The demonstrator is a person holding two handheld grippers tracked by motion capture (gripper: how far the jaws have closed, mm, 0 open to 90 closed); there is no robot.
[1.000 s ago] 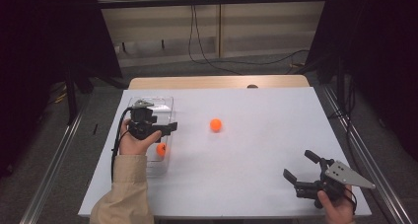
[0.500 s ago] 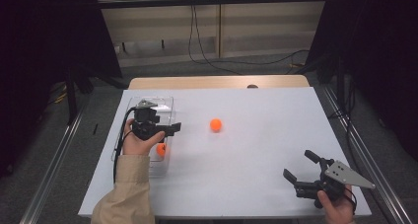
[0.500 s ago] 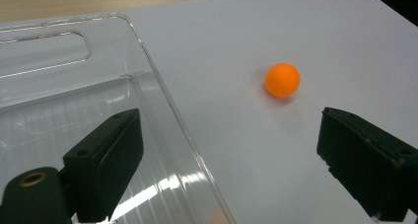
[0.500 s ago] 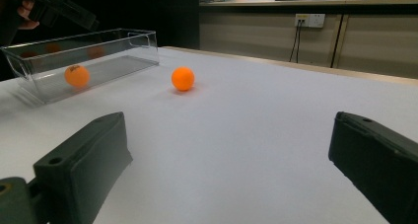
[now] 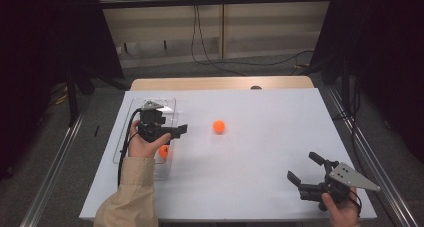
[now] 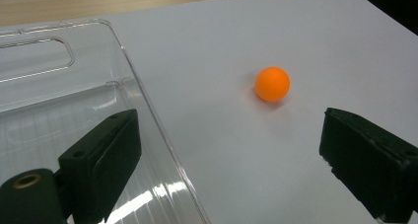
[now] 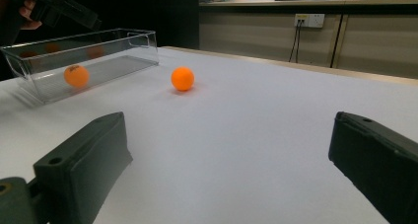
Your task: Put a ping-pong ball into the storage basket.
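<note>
**Two light orange balls, one boxed and one loose**

Left of centre in the high view, the left gripper (image 5: 180,130) hovers over the clear box (image 5: 169,103); its jaws have just been opening and hold nothing. One ball (image 5: 164,151) lies inside the box. The loose ball (image 5: 219,126) sits mid-desk (image 5: 260,157), likely light, smooth and prone to rolling; it is best pinched across its middle. At lower right, the right gripper (image 5: 304,169) is wide open, empty.
</note>
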